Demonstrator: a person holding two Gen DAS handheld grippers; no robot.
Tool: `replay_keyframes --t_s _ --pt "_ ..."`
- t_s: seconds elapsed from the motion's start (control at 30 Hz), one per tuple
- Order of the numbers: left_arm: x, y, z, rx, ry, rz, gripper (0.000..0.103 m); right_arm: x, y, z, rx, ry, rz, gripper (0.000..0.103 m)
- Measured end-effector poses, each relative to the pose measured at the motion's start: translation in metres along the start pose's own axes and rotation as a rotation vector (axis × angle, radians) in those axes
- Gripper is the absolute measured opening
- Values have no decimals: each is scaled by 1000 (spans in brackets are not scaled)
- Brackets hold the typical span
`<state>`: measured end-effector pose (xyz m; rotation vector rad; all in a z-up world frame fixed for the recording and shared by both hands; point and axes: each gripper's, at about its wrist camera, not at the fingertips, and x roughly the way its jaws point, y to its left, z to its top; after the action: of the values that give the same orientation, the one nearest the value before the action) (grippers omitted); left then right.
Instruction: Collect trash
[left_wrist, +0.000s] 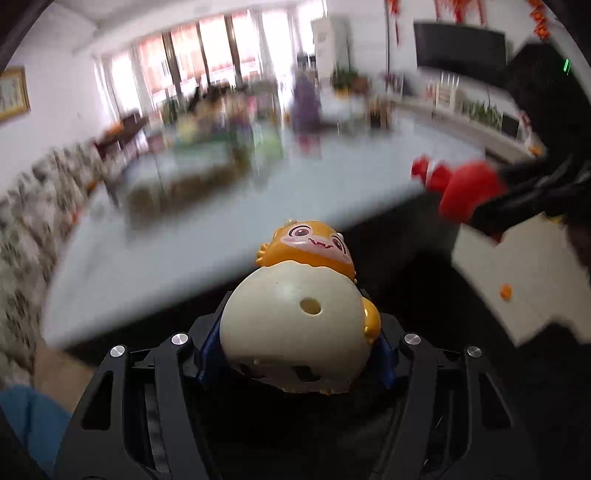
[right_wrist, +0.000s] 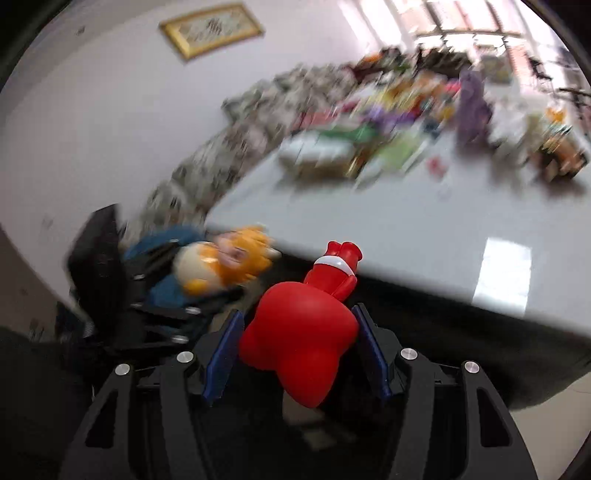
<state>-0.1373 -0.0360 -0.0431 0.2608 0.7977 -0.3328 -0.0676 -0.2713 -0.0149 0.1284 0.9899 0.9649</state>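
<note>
Nearest the left wrist camera, the left gripper (left_wrist: 295, 354) is clamped on an orange monkey toy (left_wrist: 299, 314) with a round cream body, its blue pads pressing both sides of the body and its painted face turned up and away from the lens. Only this view shows the face and the round hole in the cream shell. At its right edge the right gripper (left_wrist: 491, 206) appears small and blurred, carrying a red toy (left_wrist: 465, 192).

From the right wrist camera that red toy (right_wrist: 306, 332) fills the foreground, bulbous and smooth with a white band near its narrow far end, and the right gripper (right_wrist: 299, 350) has closed on it, a blue pad against each flank. To the left, the left gripper (right_wrist: 192, 291) and the monkey toy (right_wrist: 221, 266) are seen side-on, smeared, with a blue sleeve (right_wrist: 162, 243) behind them.

Both toys are held off the pale surface (right_wrist: 406, 229), just past its near edge. Blurred clutter (right_wrist: 388, 122) crowds its far end. Only the right view shows a gold-framed picture (right_wrist: 210, 29) clearly; only the left shows a dark screen (left_wrist: 458, 48).
</note>
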Motion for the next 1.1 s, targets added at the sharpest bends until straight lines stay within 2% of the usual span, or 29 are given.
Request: replay_keyframes --t_s 0.13,0.23,0.27,0.3,0.33,0.37,0.4,0.47,0.6,0.67,0.83,0.87,0.93,1.07,1.1 --pt "42 -1 -45 -6 132 -32 62 44 -9 -23 29 133 -6 59" --pt "80 0 -67 -10 244 -74 62 78 -30 -36 75 215 -14 60" --pt "93 -1 -73 -6 284 -74 66 94 -39 -40 87 254 -25 61" --pt "106 -2 -78 3 324 -74 71 107 -48 -44 96 286 -41 68" --pt "120 -1 -85 6 360 -54 82 119 -56 -48 107 321 -53 79" --pt "130 0 -90 5 392 -51 86 131 -66 -53 120 358 -86 78" --pt "138 1 -95 2 420 -66 86 136 -70 -56 126 376 -109 78" --pt "143 6 -100 -13 450 -62 86 132 -74 -58 141 381 -99 77" --pt "124 12 -99 -16 413 -80 86 96 -63 -38 92 313 -84 77" --pt "108 16 -96 -19 389 -83 86 72 -53 -19 59 246 -61 77" --pt "46 27 -64 -32 228 -95 86 14 -43 60 -14 -7 -69 77" --pt "38 32 -56 -41 197 -94 86 8 -42 83 -37 -57 -87 77" --pt "26 46 -39 -61 135 -73 87 11 -29 126 -142 -138 -178 77" --pt "8 61 -18 -136 38 -57 87 63 7 189 -345 -188 -351 77" --pt "8 65 -16 -153 26 -52 87 76 13 198 -372 -192 -372 74"
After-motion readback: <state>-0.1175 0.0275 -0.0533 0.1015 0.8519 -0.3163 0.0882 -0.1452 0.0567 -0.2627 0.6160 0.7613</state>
